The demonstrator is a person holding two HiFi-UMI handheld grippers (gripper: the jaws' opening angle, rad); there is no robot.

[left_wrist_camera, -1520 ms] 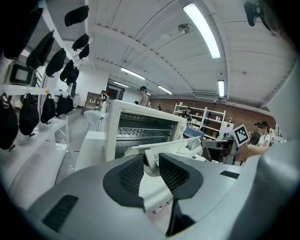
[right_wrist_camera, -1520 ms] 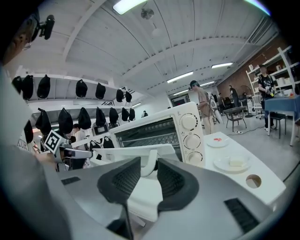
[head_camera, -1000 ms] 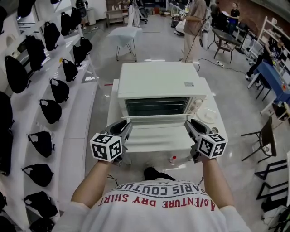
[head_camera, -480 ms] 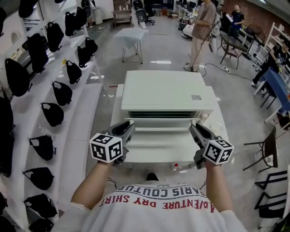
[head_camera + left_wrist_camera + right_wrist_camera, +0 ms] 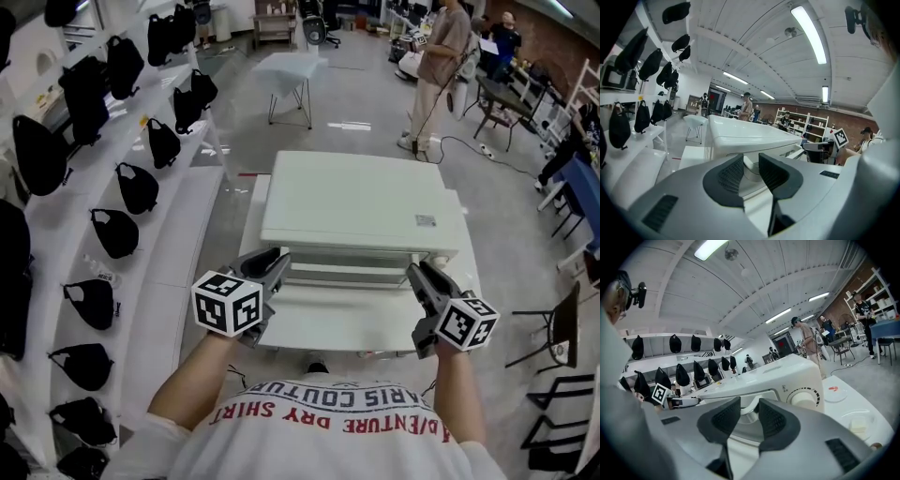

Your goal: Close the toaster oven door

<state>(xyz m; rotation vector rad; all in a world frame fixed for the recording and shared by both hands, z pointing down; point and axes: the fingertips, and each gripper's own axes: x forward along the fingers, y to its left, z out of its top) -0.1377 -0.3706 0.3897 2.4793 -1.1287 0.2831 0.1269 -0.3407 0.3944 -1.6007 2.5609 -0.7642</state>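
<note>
**A:** Big open workshop here: grey floor, racks of black bags (image 5: 112, 234) along the left, and a white bench (image 5: 249, 220) in the middle. The toaster oven (image 5: 361, 202) sits mid-bench with its door (image 5: 337, 317) facing the near edge.

**B:** And that door is not shut. It juts out toward the near edge, with the left gripper (image 5: 277, 272) at the near-left corner and the right gripper (image 5: 419, 277) at the near-right.

**A:** From the head view you can't see what the jaws have, because the door panel and the gripper bodies cover it.

**B:** The gripper views do show it. On the left, the pads stand narrow with the white door handle (image 5: 749, 168) pinched between them. It's the same on the right, closed on the handle's other end.

**A:** The right gripper view also gives us the oven's dial (image 5: 804, 397) and a small plate (image 5: 833, 392) toward the bench's right edge.

**B:** The oven's top hides that dial from above. How steeply the door tilts is hard to judge.
</note>
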